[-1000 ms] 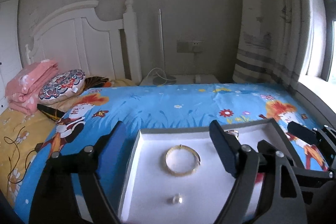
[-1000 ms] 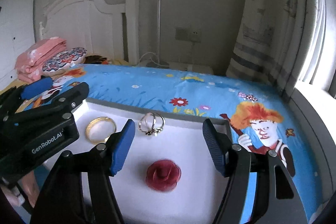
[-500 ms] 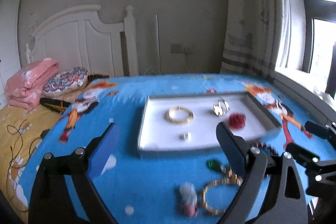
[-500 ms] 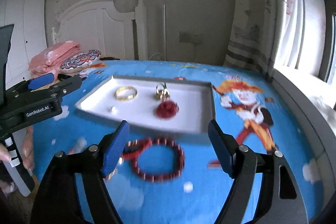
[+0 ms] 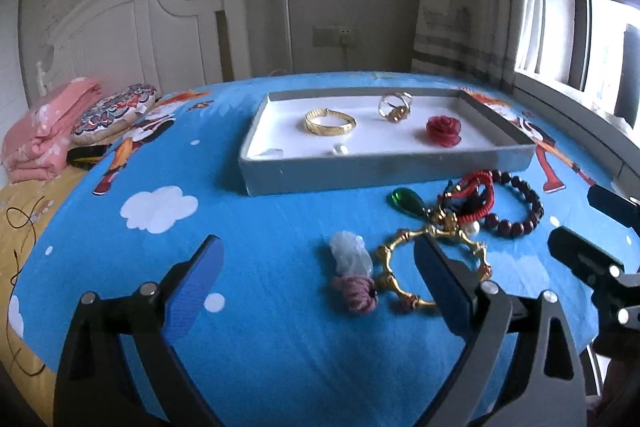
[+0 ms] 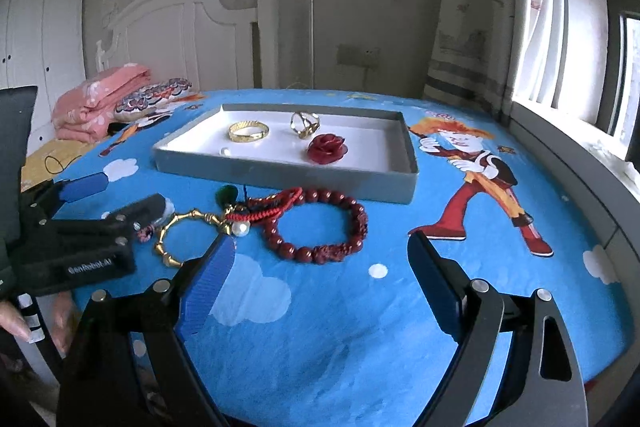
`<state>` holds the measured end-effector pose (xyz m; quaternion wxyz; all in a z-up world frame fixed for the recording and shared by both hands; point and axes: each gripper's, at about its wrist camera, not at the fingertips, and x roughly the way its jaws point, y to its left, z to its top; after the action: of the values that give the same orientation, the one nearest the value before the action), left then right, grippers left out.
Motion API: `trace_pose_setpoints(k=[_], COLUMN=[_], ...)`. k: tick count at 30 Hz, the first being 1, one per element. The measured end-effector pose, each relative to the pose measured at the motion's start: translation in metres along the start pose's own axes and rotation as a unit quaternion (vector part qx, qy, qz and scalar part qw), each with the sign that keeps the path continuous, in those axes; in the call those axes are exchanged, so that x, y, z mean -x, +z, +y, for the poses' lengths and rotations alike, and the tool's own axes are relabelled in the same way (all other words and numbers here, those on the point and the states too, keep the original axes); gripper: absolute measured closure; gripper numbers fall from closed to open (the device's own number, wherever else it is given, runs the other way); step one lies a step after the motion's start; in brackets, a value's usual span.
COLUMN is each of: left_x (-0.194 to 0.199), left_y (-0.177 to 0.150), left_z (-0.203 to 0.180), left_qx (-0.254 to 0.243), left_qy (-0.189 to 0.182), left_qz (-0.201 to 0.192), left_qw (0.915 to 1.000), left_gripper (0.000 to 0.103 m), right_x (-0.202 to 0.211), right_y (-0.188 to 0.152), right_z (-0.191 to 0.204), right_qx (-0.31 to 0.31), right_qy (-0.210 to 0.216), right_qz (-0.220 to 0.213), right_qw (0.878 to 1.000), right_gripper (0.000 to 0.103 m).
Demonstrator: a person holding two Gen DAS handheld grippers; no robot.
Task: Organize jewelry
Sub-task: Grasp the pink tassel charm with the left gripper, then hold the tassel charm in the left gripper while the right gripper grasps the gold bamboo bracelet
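Observation:
A grey tray with a white floor sits on the blue bed cover. It holds a gold bangle, a ring cluster, a red rose piece and a pearl. In front of the tray lie a dark red bead bracelet, a red cord bracelet, a green pendant, a gold bamboo bangle and a pale stone with pink tassel. My left gripper and right gripper are open and empty, held back above the bed's near part.
Folded pink blankets and a patterned cushion lie at the left by the white headboard. A window sill and curtain run along the right. A black cable lies on the yellow sheet.
Both grippers have pulled back from over the tray toward me. The loose jewellery in front of the tray has come into view. Both stay open.

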<state>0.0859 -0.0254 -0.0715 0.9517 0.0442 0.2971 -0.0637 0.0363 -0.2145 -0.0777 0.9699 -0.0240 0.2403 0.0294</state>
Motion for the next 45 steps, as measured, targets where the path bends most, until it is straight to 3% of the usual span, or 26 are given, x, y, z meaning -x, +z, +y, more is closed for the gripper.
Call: trace_pose_setpoints(k=[7, 16, 18, 23, 25, 26, 27, 34, 41, 45], left_x=[0.000, -0.010, -0.014, -0.014, -0.013, -0.012, -0.012, -0.004, 0.014, 0.023], left_y=[0.003, 0.000, -0.002, -0.004, -0.006, -0.007, -0.007, -0.007, -0.005, -0.005], left_z=[0.007, 0.004, 0.006, 0.008, 0.007, 0.006, 0.005, 0.021, 0.031, 0.032], left_qx=[0.018, -0.003, -0.002, 0.004, -0.001, -0.005, -0.010, 0.020, 0.026, 0.023], left_qy=[0.025, 0.034, 0.033, 0.022, 0.009, 0.001, 0.002, -0.004, 0.012, 0.013], left_qz=[-0.015, 0.022, 0.034, 0.028, 0.021, 0.018, 0.017, -0.002, -0.048, -0.071], left_qw=[0.9994, 0.9992, 0.9989, 0.9994, 0.9997, 0.9998, 0.9998, 0.9998, 0.9984, 0.9971], left_gripper=[0.012, 0.025, 0.039, 0.049, 0.066, 0.081, 0.083, 0.084, 0.083, 0.083], right_x=[-0.009, -0.008, -0.007, -0.008, -0.009, -0.009, -0.010, -0.019, -0.032, -0.036], right_y=[-0.006, -0.008, -0.008, -0.006, -0.005, -0.005, -0.004, -0.003, 0.002, 0.002], right_z=[0.003, 0.006, 0.007, 0.013, 0.017, 0.020, 0.024, 0.034, 0.041, 0.052], right_qx=[0.003, 0.008, 0.013, 0.021, 0.026, 0.030, 0.035, 0.029, 0.015, 0.032], right_qy=[0.008, 0.006, 0.006, 0.007, 0.011, 0.014, 0.019, 0.039, 0.045, 0.046], right_qz=[0.013, 0.009, 0.008, 0.010, 0.011, 0.011, 0.012, 0.026, 0.044, 0.056], right_qw=[1.000, 1.000, 1.000, 1.000, 1.000, 0.999, 0.999, 0.998, 0.998, 0.997], right_gripper=[0.020, 0.020, 0.020, 0.020, 0.020, 0.021, 0.022, 0.038, 0.063, 0.067])
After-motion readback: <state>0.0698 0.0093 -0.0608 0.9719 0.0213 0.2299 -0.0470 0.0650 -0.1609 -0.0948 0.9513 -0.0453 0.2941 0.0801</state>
